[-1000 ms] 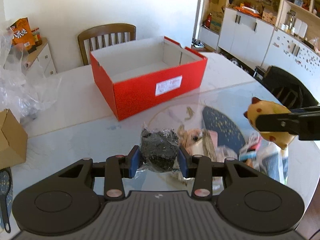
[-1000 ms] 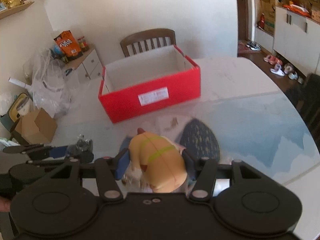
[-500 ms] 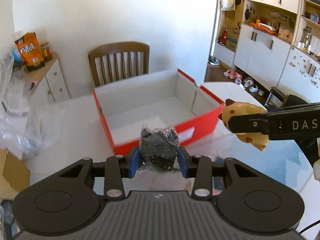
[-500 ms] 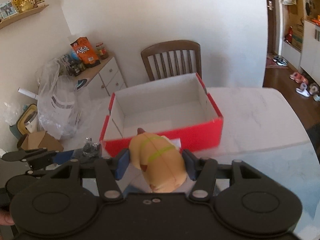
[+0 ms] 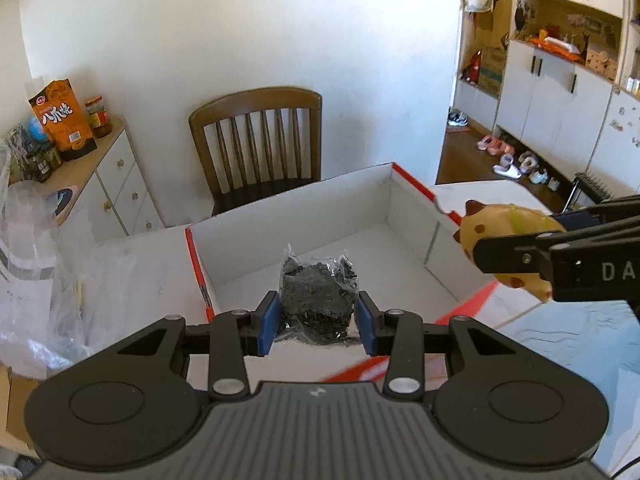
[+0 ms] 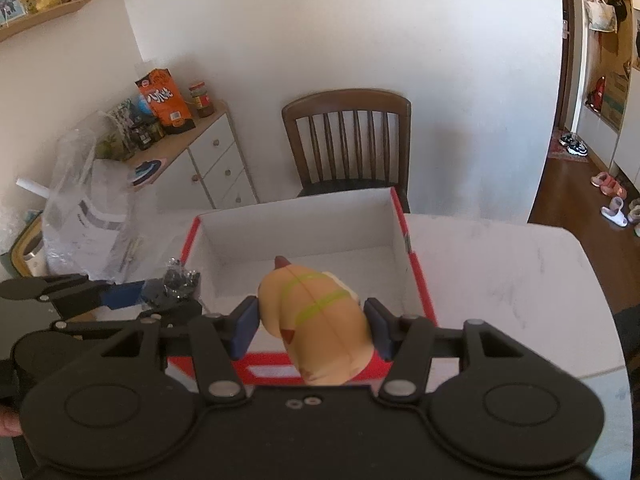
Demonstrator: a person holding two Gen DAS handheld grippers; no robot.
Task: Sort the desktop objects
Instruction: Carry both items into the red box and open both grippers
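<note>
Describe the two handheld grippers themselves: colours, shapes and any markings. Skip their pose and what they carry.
Both are matte black plastic. The left gripper has a ribbed grey-black top plate, two round discs at its sides, linkage arms with silver rivets, and blue pads. The right gripper has the same build with dark blue pads and a smooth top plate; seen from the left wrist camera, its side carries white letters "DA".

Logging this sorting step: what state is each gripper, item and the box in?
Left gripper: shut on the black packet, held above the box.
Right gripper: shut on the yellow toy, held over the box's near edge.
Red box: open, nothing inside.
</note>
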